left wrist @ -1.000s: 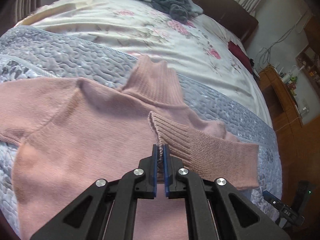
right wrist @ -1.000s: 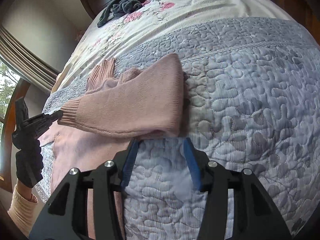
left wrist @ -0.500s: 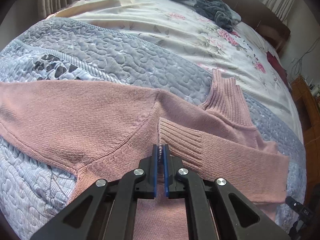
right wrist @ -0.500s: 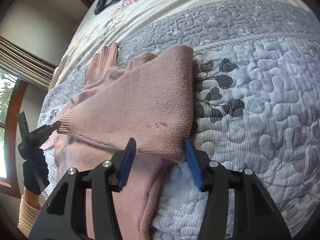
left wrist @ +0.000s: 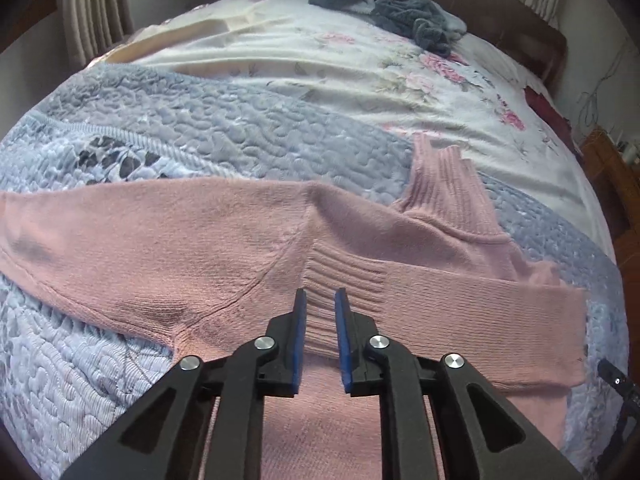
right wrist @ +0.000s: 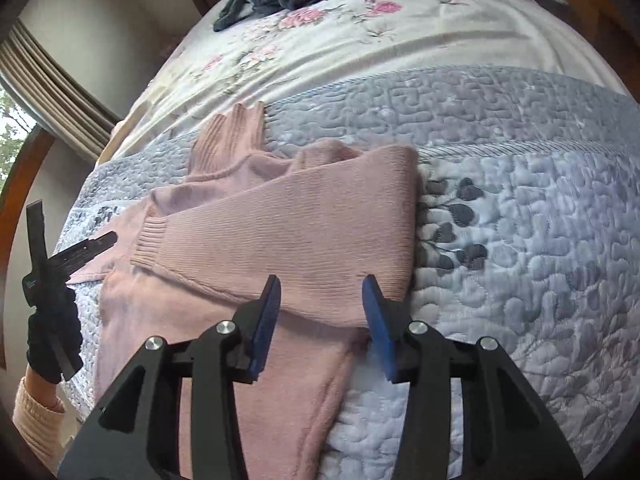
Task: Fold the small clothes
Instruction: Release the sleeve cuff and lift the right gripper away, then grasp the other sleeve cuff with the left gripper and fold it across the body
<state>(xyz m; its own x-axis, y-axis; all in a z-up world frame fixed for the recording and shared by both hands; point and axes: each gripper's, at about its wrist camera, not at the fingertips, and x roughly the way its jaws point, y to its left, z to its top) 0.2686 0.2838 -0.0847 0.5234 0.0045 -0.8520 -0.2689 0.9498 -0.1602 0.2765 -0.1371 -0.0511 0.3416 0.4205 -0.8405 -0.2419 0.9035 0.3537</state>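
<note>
The sweater lies on the quilt. 1 sleeve lies folded across the sweater. Beyond the sweater, a garment heap lies on the sheet.

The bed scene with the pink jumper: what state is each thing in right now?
Pink knitted turtleneck sweater: flat on the quilt, one sleeve folded across its chest.
Other sleeve: spread out, unfolded.
Left gripper: fingers open above the folded cuff.
Right gripper: open, at the sleeve fold.
Dark grey garment: crumpled, unfolded.
</note>
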